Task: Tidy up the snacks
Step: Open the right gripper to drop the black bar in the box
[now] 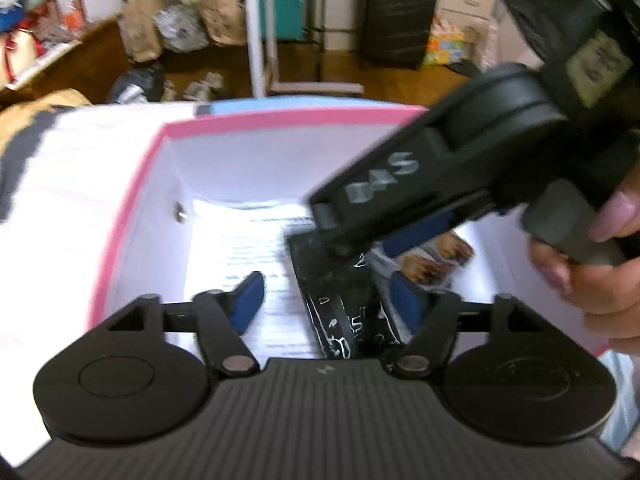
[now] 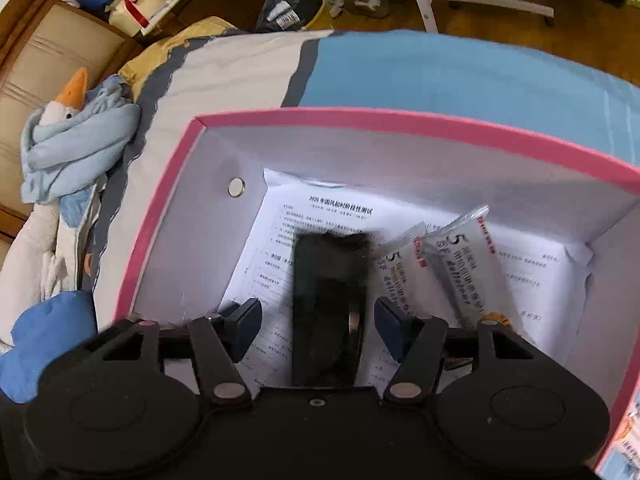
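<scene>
Over the pink-rimmed box, both grippers are reaching down toward its floor. At far left of the right wrist view a goose toy is lying on the bedding, outside the work. Moving right, a printed sheet is lining the box floor, and a black packet is lying on it. The left gripper is hanging with jaws apart; the black packet is sitting toward its right finger, with a clear gap on the left side — not clamped. Further right, the right gripper is standing over the same packet with jaws apart and space showing on both sides. Right again, two clear-and-white snack packs are leaning against each other on the sheet.

Judgement: the packet is being set down. To do it well, both sets of jaws should be clear of the wrapper before lifting, and the rise should be straight up so the packet is not being dragged toward the packs.

Hard to make out: the black packet is blurring in both views, its near end is running under the gripper bodies, and the left view is washing out the floor — whether the right pad is touching the wrapper cannot be told.
</scene>
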`<state>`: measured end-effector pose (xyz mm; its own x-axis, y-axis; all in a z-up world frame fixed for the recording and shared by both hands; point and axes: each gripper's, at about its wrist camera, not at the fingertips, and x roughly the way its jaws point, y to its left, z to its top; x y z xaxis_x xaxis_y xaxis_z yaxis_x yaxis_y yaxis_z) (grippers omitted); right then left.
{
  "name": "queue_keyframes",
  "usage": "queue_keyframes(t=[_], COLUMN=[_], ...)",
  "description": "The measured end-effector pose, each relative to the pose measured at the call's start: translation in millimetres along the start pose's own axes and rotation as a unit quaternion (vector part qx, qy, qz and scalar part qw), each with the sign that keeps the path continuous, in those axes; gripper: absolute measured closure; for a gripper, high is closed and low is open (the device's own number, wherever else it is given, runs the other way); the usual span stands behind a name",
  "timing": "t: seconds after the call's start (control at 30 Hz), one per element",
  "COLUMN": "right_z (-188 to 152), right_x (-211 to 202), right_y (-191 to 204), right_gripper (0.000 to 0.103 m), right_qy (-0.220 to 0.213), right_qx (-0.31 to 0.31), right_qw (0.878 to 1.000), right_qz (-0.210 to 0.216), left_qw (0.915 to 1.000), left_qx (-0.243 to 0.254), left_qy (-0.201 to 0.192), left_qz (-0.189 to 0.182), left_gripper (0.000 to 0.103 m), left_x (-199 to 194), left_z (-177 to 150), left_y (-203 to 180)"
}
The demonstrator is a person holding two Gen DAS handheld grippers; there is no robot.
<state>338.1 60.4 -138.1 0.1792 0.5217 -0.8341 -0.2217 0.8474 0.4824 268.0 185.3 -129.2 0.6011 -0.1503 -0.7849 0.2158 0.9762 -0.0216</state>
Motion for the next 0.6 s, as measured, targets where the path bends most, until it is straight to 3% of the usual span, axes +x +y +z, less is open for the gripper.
queue_keyframes(t=[0.1, 0.3, 0.4, 0.6], right_z=[-5.5, -30.9, -50.8, -83.5], right_x=[-24.5, -105.1, -154.1, -224.5], right_y=[-5.1, -3.0, -5.7, -32.7], right_gripper=[0.033, 0.033, 0.033, 0.033], right_qy=[-0.014, -0.063, -0.092, -0.119], right_qx=[-0.001, -0.064, -0.104, -0.123], right_qw=[1.0, 0.996, 0.99, 0.984], right_qz=[0.012, -0.004, -0.024, -0.058], left_qw=[0.9999, 0.9997, 0.9994, 0.9975], left_qx=[-0.007, -0.008, 0.011, 0.051], left_qy=[-0.003, -0.021, -0.031, -0.049], left_qz=[-0.007, -0.01, -0.006, -0.005], left_gripper=[0.03, 0.03, 0.029, 0.028], left_x=[-12.4, -54.1, -78.2, -122.8], left_z=[1.0, 3.5, 6.6, 12.1], left_y=[1.8, -13.1, -32.0, -77.3])
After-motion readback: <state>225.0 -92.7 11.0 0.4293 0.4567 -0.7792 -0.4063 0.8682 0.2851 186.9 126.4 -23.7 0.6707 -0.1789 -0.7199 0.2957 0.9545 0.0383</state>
